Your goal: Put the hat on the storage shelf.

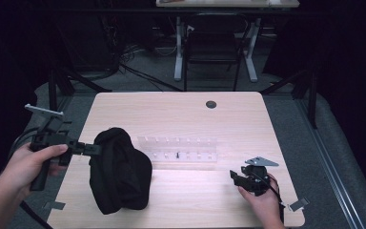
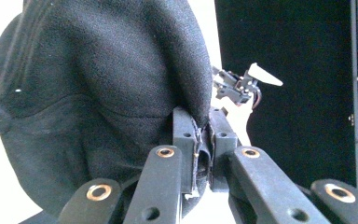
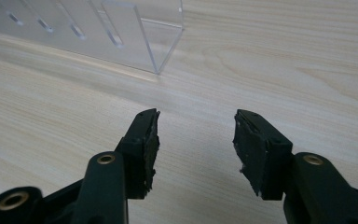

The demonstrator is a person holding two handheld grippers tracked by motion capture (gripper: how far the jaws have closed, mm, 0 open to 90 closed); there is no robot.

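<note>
We have the black cap [image 1: 120, 169] at the near left of the table [image 1: 181, 112], its edge pinched tight in our left gripper [image 1: 95, 149]. Our right gripper [image 1: 236, 177] rests half open, empty. We should lift slowly, keeping the pinch firm.

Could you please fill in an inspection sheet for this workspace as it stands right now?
Surface: light wooden table, a round dark grommet near its far edge.
Job's things: black cap, its edge pinched and its bulk hanging toward the table; clear rack with slots lies mid-table.
Clutter: nothing seen.
Grippers: left gripper shut on the cap's edge; right gripper open, low over bare wood near the rack's end.
Cables: one trails from the right gripper; more lie on the floor beyond the table.
Surroundings: dark room, a chair and a second desk behind.
</note>
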